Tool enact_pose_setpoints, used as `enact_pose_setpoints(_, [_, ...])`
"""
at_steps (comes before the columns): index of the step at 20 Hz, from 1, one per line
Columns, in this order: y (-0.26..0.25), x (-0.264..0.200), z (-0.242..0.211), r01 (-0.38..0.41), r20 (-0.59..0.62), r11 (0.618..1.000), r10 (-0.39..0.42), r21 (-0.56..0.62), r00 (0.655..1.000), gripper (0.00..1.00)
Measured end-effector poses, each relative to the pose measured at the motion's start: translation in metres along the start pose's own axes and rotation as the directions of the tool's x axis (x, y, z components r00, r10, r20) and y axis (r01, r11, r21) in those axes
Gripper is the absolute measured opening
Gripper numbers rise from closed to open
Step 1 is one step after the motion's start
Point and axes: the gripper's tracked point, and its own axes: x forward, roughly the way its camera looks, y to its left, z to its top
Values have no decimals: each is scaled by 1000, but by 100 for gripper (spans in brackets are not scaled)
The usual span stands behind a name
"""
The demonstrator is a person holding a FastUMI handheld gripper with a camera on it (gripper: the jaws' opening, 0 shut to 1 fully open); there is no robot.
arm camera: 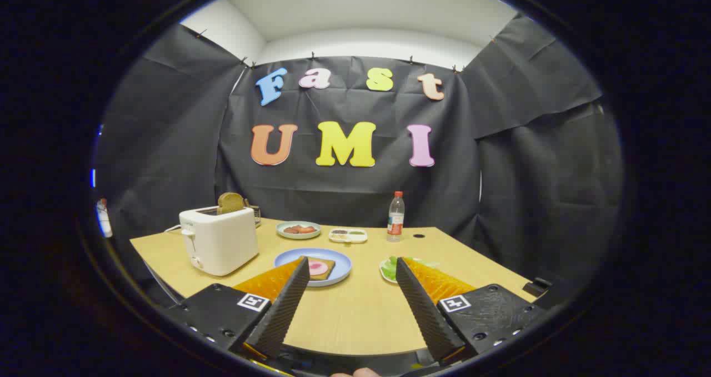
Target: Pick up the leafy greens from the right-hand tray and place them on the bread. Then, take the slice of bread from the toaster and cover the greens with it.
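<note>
one toaster (219, 239), three plates (344, 263), one tray (348, 235), one bottle (395, 217), two bread slices (230, 201)

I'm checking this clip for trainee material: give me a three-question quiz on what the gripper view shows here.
1. True or false: the gripper is open, with nothing between its fingers.
2. Where are the leafy greens? A) on the blue plate B) on a small tray just beyond the right finger C) in the toaster
3. Fill in: the slice of bread that will cover the greens stands in the ____.

Key
1. True: the fingers are spread wide above bare table.
2. B
3. toaster; the base bread with a pink slice on it lies on the blue plate.
</note>
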Motion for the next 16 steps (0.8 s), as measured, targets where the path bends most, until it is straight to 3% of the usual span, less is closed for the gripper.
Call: enact_pose_setpoints(16, [-4, 3, -3, 7, -13, 999, -7, 41, 1000, 95])
